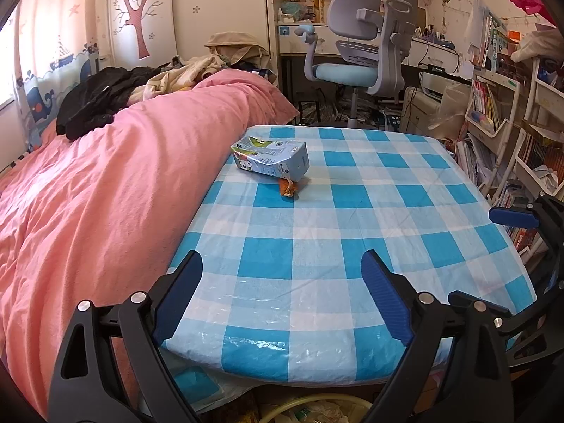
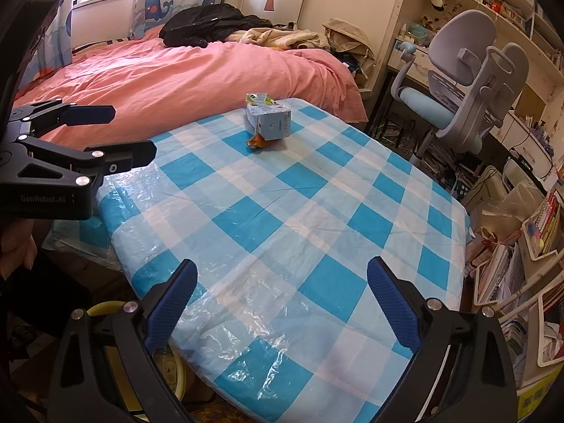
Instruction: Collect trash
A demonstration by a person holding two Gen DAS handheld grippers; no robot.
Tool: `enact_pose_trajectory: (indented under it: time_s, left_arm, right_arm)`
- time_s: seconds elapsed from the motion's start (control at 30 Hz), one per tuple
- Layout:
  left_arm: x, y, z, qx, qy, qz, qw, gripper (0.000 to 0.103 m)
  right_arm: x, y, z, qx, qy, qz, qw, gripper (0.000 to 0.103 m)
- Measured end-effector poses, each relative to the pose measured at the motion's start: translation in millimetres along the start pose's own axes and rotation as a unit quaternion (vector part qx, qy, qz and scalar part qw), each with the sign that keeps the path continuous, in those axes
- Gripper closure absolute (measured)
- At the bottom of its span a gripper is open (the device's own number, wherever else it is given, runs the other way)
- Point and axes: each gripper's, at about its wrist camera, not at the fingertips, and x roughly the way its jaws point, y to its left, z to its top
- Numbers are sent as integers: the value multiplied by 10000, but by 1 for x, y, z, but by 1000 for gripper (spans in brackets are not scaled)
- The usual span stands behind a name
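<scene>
A crushed light-blue drink carton (image 1: 270, 157) lies on its side at the far part of the table with the blue-and-white checked plastic cover (image 1: 317, 246). A small orange wrapper (image 1: 288, 188) lies against its near end. Both also show in the right wrist view: the carton (image 2: 268, 120) and the wrapper (image 2: 257, 141). My left gripper (image 1: 282, 278) is open and empty over the table's near edge, well short of the trash. My right gripper (image 2: 282, 289) is open and empty over the near right part of the table. The left gripper also shows in the right wrist view (image 2: 105, 130), open.
A bed with a pink duvet (image 1: 105, 176) and piled clothes borders the table's left side. A grey-and-blue desk chair (image 1: 366, 42) stands beyond the table. Bookshelves (image 1: 511, 123) crowd the right. A yellow-rimmed bin (image 2: 105, 308) with trash sits below the table's near edge.
</scene>
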Motion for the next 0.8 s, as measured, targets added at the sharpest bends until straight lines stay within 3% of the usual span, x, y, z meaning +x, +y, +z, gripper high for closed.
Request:
enact_pose_trajectory:
  time_s: [0.8]
  left_arm:
    - [3, 5, 8, -130, 5, 74, 9999, 13]
  right_arm:
    - [12, -6, 0, 93, 210, -62, 9997, 10]
